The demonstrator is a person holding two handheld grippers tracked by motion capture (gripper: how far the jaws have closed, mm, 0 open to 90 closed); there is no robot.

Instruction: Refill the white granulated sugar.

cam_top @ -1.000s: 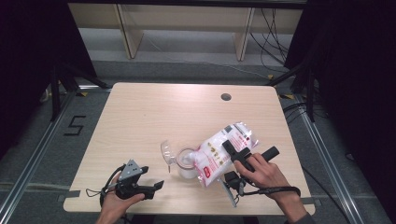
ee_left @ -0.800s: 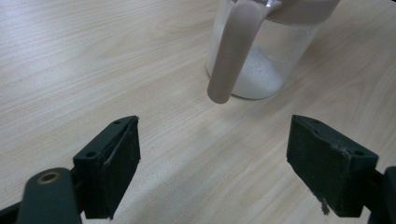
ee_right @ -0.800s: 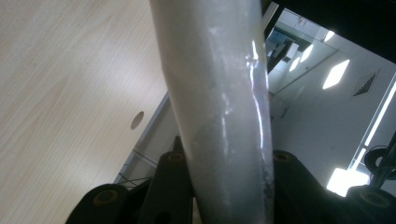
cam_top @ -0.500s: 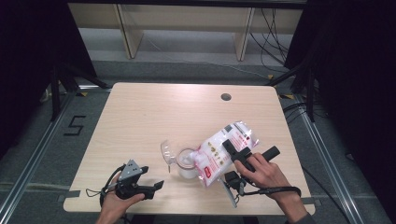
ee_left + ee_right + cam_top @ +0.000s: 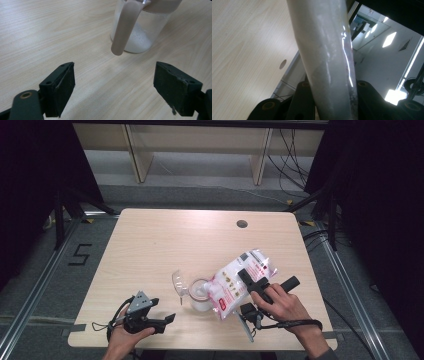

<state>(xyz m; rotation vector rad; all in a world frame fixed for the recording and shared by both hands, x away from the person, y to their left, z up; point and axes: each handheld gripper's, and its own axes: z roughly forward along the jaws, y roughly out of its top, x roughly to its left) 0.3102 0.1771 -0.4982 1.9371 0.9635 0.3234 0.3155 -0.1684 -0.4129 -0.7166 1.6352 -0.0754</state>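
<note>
The right gripper (image 5: 255, 284) is clenched on a bag (image 5: 235, 284), tilting it with its low end over the jug (image 5: 200, 295) at 6 o'clock on the surface (image 5: 165, 240). The left gripper (image 5: 167, 320) rests at 7 o'clock, released and apart from the jug. In the left gripper view, its 2 jaws stand wide, facing the jug's handle (image 5: 125, 27).

To pour well, I judge the bag's mouth should stay centred over the rim and tip slowly, while the left gripper could steady the handle against a nudge.

The bag is glossy, crinkled plastic, white with red print. The jug is clear plastic, cylindrical, with fine white grains at its bottom and a smooth, curved handle. The surface is pale wood grain.
</note>
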